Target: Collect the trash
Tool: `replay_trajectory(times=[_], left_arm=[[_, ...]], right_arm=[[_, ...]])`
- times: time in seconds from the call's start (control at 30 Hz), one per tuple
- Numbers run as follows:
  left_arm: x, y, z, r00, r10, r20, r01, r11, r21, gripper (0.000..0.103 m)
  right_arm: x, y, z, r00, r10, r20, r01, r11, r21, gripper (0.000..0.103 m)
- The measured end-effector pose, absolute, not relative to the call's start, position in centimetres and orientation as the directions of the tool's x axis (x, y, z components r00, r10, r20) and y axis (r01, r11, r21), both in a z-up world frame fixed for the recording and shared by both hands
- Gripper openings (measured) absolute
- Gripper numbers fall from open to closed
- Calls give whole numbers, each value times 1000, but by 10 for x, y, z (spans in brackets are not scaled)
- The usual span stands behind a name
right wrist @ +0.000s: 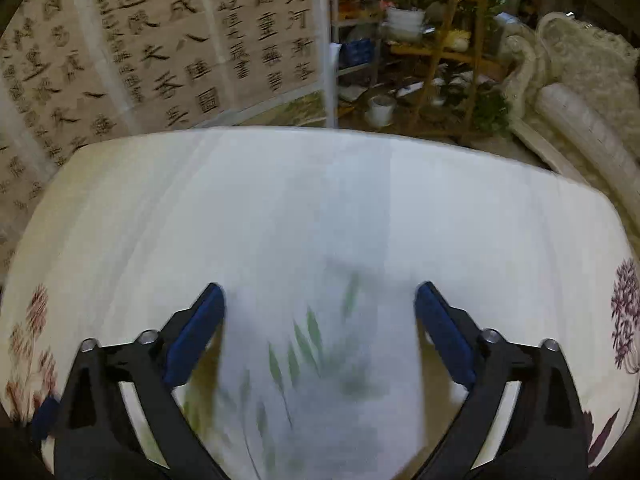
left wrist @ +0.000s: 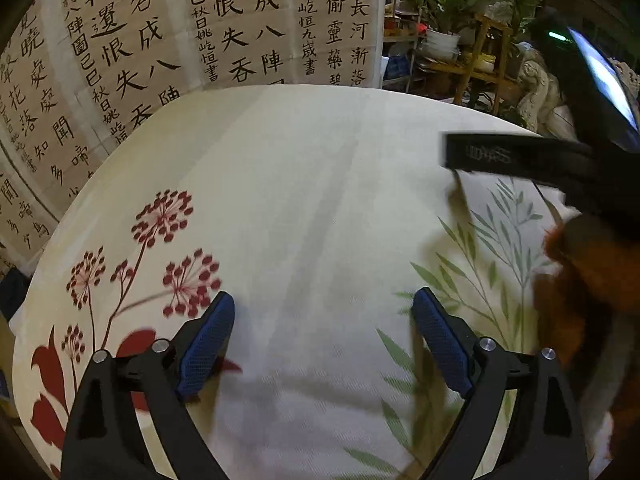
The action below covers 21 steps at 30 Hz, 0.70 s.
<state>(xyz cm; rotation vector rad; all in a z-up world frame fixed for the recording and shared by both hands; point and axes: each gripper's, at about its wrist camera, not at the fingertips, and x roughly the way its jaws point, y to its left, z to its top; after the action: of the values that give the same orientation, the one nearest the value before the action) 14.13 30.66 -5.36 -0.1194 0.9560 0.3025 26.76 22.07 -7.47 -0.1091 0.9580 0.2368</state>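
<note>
A round table under a cream cloth [left wrist: 300,160] printed with red flowers and green leaves fills the left wrist view. My left gripper [left wrist: 323,296] hangs over it, open, with only bare cloth between the blue pads [left wrist: 204,344]. At the right edge is a black device body [left wrist: 520,158] with a lit screen [left wrist: 604,76], and below it a fuzzy orange sleeve [left wrist: 580,280]. In the blurred right wrist view my right gripper [right wrist: 320,287] is open over the same cloth [right wrist: 280,200], with nothing between its fingers. No loose item shows on the cloth in either view.
Panels of black calligraphy [left wrist: 160,40] stand behind the table's far left edge. Wooden shelves with potted plants [left wrist: 460,40] and a white pot on the floor [right wrist: 380,110] lie beyond the far edge. A pale ornate sofa [right wrist: 580,92] is at the far right.
</note>
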Motion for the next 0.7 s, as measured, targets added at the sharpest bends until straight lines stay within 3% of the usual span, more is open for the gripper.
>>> replay_trajectory(times=[0.17,0.7], left_arm=[[147,311,-54,546,191,-816,-293,956,27,96],[147,312,-54,547,188,-816,-293,956,24,97]], right_arm=[[289,237,-78,572,111,-813,-184,983,5,98],[286,237,-82,578,109,-809,-171,985,10,99]])
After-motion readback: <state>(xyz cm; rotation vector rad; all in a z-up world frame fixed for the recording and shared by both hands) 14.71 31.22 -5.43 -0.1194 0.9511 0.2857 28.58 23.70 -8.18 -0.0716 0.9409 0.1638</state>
